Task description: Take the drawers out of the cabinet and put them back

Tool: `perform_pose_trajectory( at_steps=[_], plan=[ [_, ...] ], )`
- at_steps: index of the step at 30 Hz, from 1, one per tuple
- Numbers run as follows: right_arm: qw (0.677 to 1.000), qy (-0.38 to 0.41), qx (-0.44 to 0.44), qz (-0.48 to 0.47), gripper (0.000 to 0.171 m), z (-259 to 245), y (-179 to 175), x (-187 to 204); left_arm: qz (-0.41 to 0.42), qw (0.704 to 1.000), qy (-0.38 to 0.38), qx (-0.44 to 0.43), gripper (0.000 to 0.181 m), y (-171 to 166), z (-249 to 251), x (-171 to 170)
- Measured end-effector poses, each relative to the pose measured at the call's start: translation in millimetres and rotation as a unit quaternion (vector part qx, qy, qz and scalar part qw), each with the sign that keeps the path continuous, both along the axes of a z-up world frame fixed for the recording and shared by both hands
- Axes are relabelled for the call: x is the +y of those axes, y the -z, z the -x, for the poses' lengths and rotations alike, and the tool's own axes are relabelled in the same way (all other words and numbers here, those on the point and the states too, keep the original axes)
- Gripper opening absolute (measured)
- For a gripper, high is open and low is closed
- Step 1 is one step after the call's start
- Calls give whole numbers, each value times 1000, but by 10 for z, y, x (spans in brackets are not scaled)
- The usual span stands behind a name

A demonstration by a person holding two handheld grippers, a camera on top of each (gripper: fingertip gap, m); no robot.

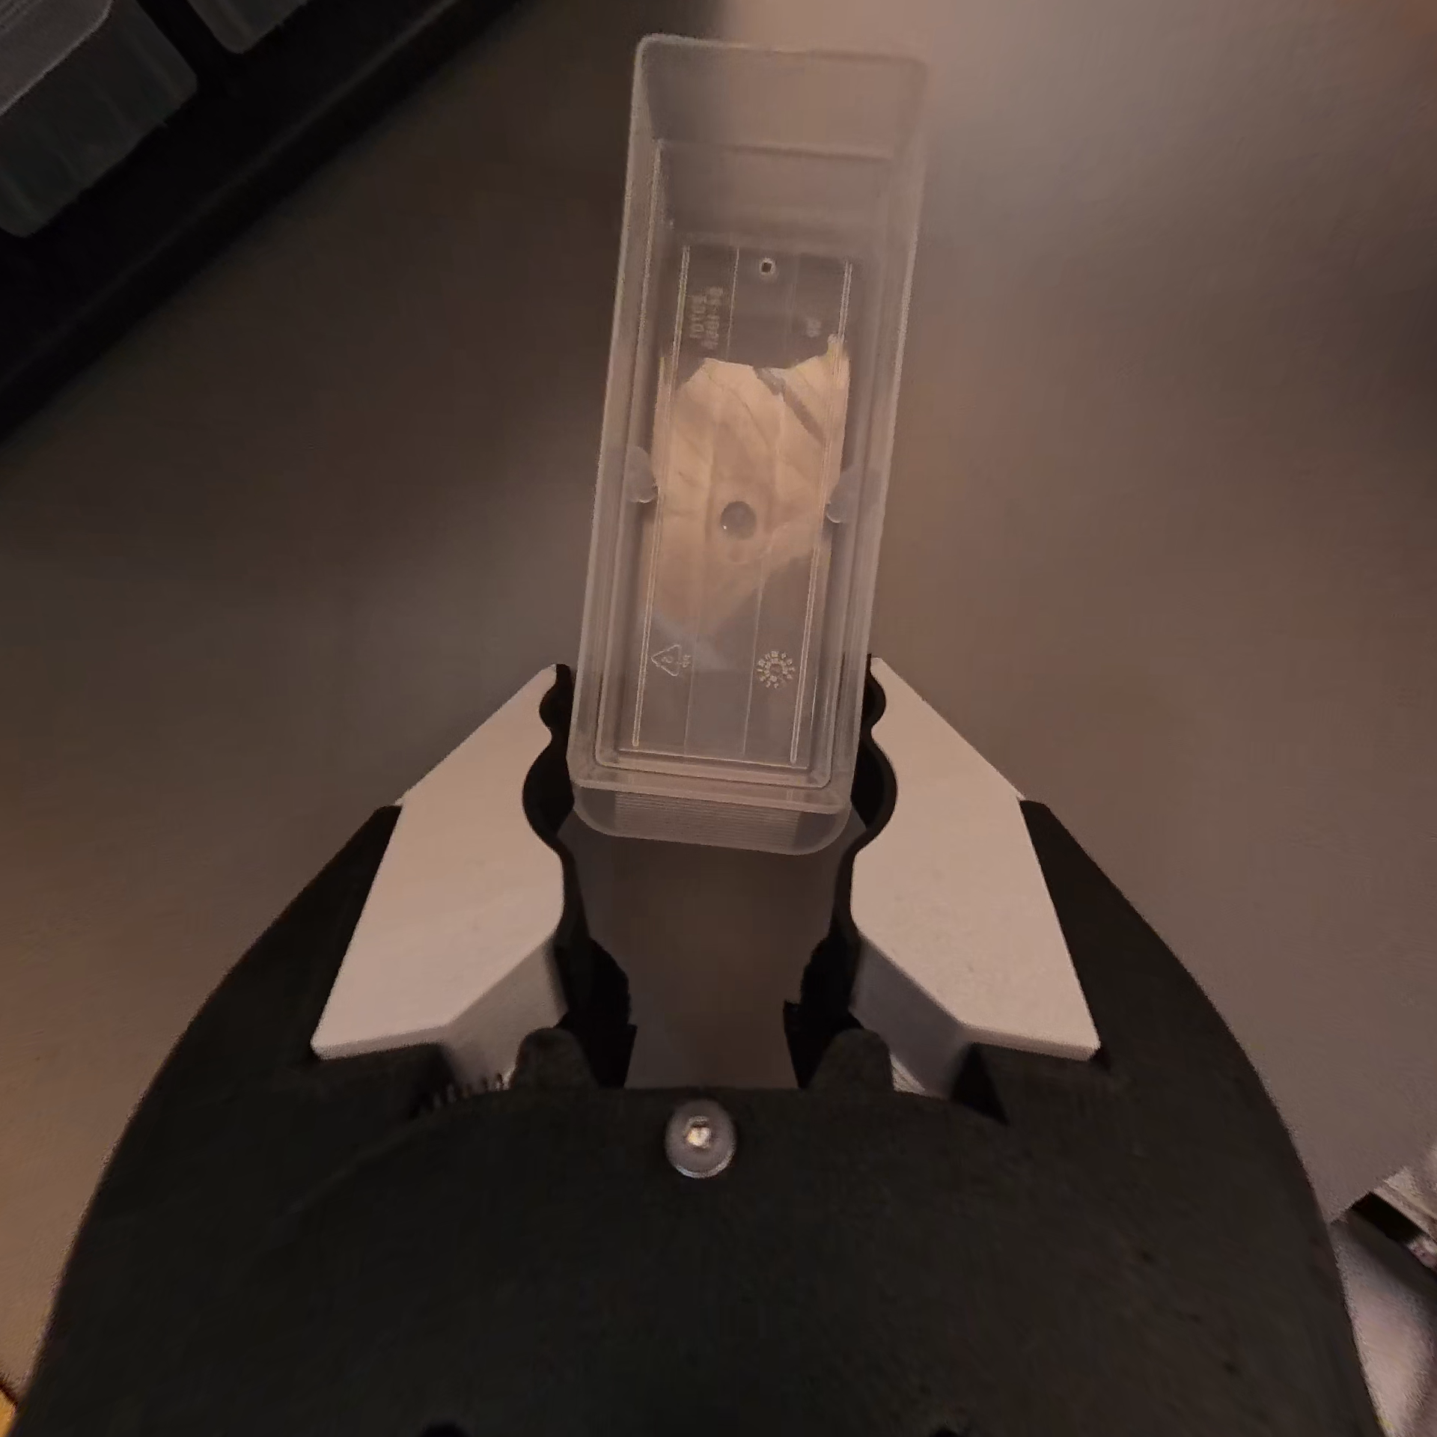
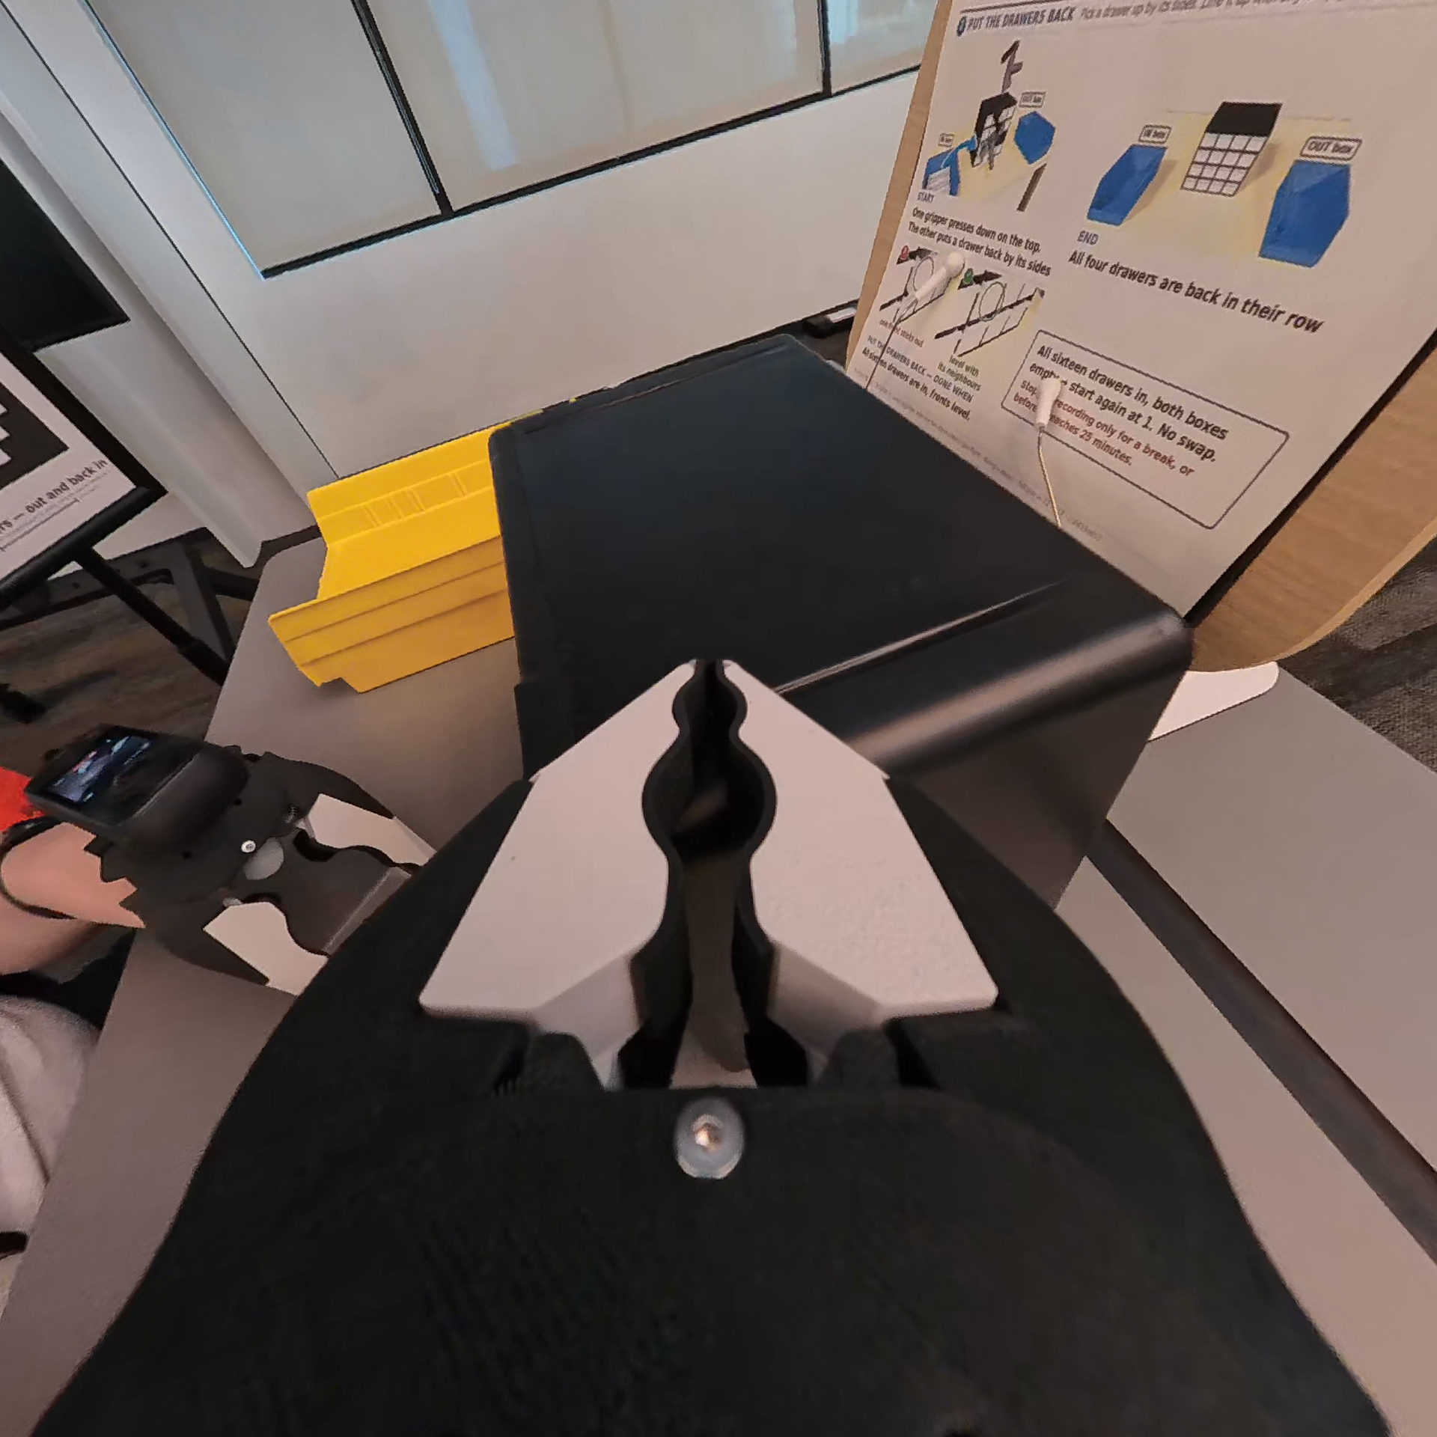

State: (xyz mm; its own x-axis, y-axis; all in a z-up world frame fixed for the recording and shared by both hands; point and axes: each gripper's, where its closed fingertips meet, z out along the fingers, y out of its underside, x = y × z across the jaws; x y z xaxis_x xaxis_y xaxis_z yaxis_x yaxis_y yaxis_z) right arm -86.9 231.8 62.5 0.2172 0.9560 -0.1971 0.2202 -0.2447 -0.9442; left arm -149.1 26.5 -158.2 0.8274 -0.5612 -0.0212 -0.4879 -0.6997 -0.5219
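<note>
My left gripper [image 1: 715, 684] is shut on the sides of a clear plastic drawer [image 1: 746, 435] at its near end. The drawer points away over the grey table [image 1: 311, 544], and a pale creased thing shows through it. The black cabinet shows at the top left of the left wrist view [image 1: 85, 132], with clear drawers in it. In the right wrist view my right gripper [image 2: 708, 669] is shut and empty, its tips over the cabinet's black top [image 2: 777, 529] near the front edge. The left gripper [image 2: 342, 894], held by a hand, shows low at the left there.
A yellow bin [image 2: 404, 568] stands on the table left of and behind the cabinet. An instruction board [image 2: 1127, 272] leans behind the cabinet at the right. Grey table surface [image 2: 1283, 855] lies to the right of the cabinet. A sign on a black stand [image 2: 47, 482] is at far left. One gripper's finger ends stand about 30 cm off the other's.
</note>
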Motion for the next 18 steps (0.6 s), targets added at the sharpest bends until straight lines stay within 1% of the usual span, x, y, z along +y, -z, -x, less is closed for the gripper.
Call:
perform_pose_trajectory(
  at_steps=[4, 7, 12, 16, 18],
  plan=[
    [1000, 0, 1, 1, 0, 0, -2, 3, 2, 1000, 11, 3, 72, 6, -7, 7],
    [1000, 9, 9, 21, 0, 0, -4, 6, -4, 1000, 22, 3, 74, 10, -16, 15],
    [999, 28, -8, 13, 0, 0, -4, 8, -7, 999, 41, 1, 73, 9, -29, 21],
    [999, 40, -19, 4, 0, -16, -13, -37, -4, 1000, 21, -3, 73, 7, -21, 16],
    [998, 52, 3, -31, 0, -42, -141, -101, -8, 1000, 6, -6, 73, 7, -31, 12]
  ],
)
